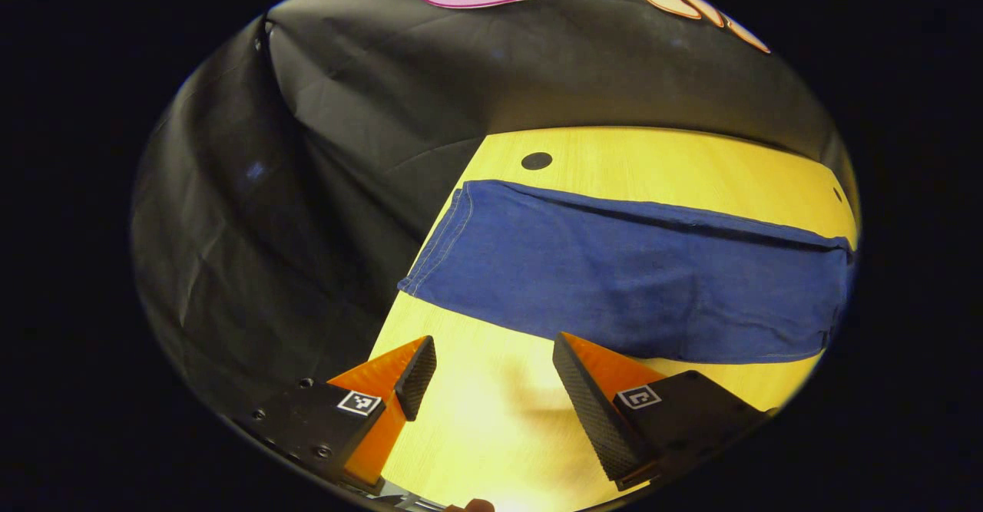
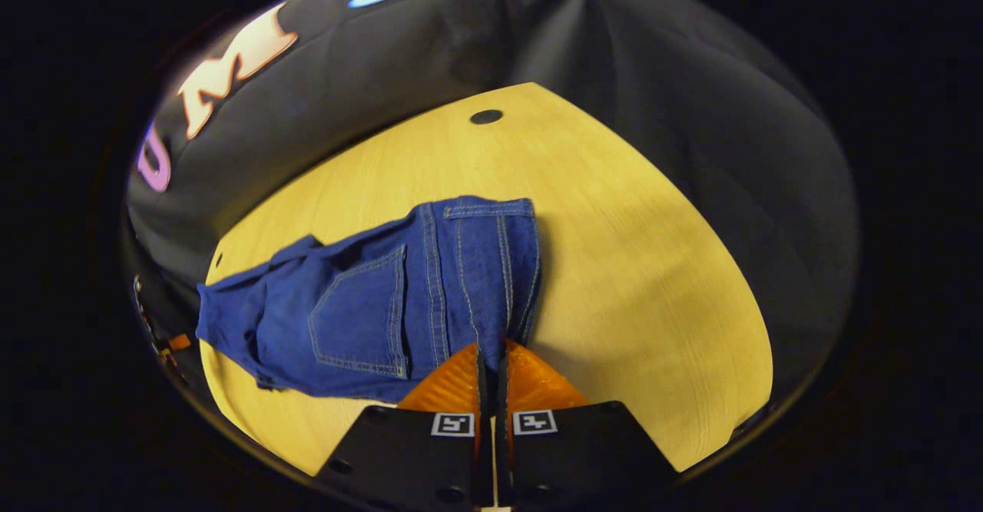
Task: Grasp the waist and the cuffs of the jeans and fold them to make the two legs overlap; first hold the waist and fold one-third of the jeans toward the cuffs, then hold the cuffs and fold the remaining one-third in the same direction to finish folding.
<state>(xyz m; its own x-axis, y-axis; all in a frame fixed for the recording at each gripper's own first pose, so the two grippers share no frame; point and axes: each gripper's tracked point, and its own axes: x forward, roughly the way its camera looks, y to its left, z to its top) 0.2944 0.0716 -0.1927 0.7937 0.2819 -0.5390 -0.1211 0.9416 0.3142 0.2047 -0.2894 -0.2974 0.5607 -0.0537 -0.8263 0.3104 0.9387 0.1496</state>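
Note:
The blue jeans (image 1: 630, 282) lie across the yellow wooden table (image 1: 476, 420), legs stacked into one long band. Their cuff end (image 1: 439, 251) is at the left, close to the table's edge. My left gripper (image 1: 495, 362) is open over bare table just in front of the legs' near edge, with nothing between its fingers. In the right gripper view the waist end of the jeans (image 2: 399, 297) shows a back pocket (image 2: 359, 312) and seams. My right gripper (image 2: 491, 355) is shut on the waist edge, and denim runs into the slit between its fingers.
A small black dot (image 1: 536, 161) marks the table behind the jeans, and the black dot (image 2: 485, 117) is also at the far edge in the right gripper view. Black cloth walls close off the table's far and left sides. Bare tabletop (image 2: 653, 289) lies right of the waist.

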